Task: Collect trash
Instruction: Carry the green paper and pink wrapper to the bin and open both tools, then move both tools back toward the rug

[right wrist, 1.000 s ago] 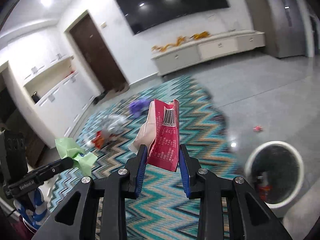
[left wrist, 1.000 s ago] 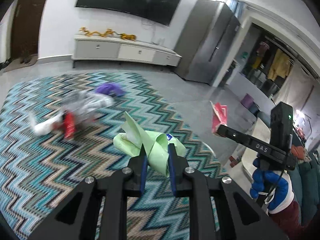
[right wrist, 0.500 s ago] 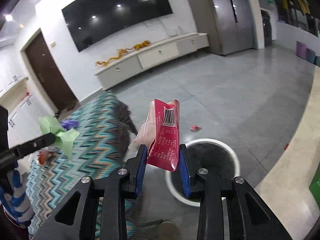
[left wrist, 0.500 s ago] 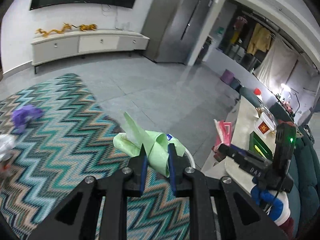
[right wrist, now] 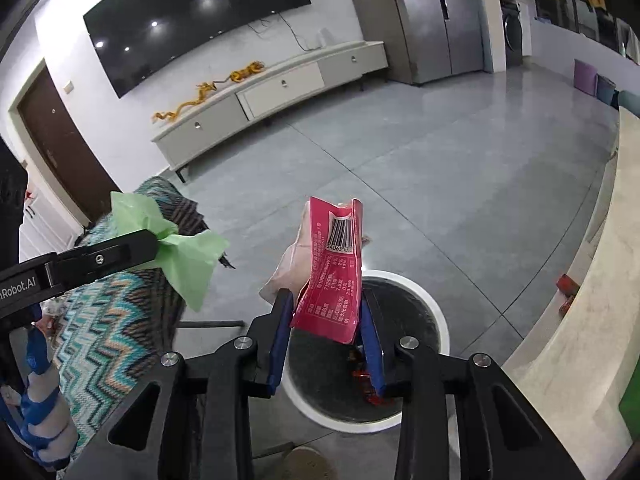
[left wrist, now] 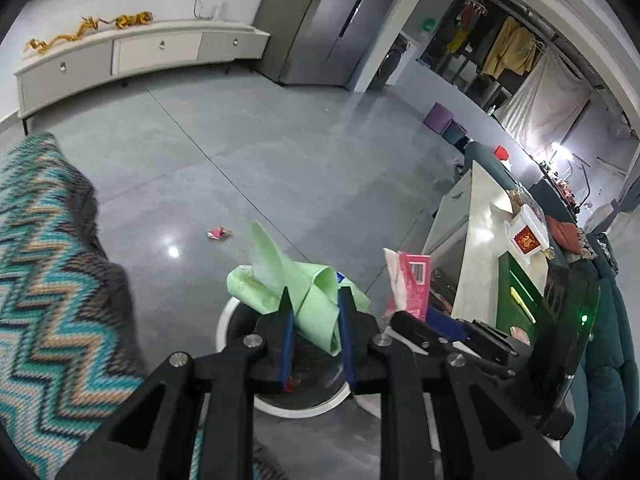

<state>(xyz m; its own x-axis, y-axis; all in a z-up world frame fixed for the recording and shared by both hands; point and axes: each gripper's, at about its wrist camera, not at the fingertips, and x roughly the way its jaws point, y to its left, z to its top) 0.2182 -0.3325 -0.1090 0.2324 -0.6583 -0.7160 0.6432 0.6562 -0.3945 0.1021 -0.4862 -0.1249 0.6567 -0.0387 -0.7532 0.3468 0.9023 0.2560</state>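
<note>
The left gripper (left wrist: 315,300) is pinching a green wrapper (left wrist: 308,288), its jaws just easing apart; the right gripper (right wrist: 326,304), likewise easing, is clamping a red packet (right wrist: 332,276) above the bin (right wrist: 434,320) at six o'clock.

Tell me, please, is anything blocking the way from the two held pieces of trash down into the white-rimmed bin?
Nothing visible: the green wrapper and the pink packet hang over the open bin, with no lid.

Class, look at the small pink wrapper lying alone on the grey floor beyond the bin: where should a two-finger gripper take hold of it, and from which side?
Grip the pink wrapper across its crumpled, raised middle, coming from straight above with the fingers spanning its narrow width. It lies low on the bare grey floor, so a sideways approach would likely only push it along. Its folds are too small here to pick a better spot.
</note>
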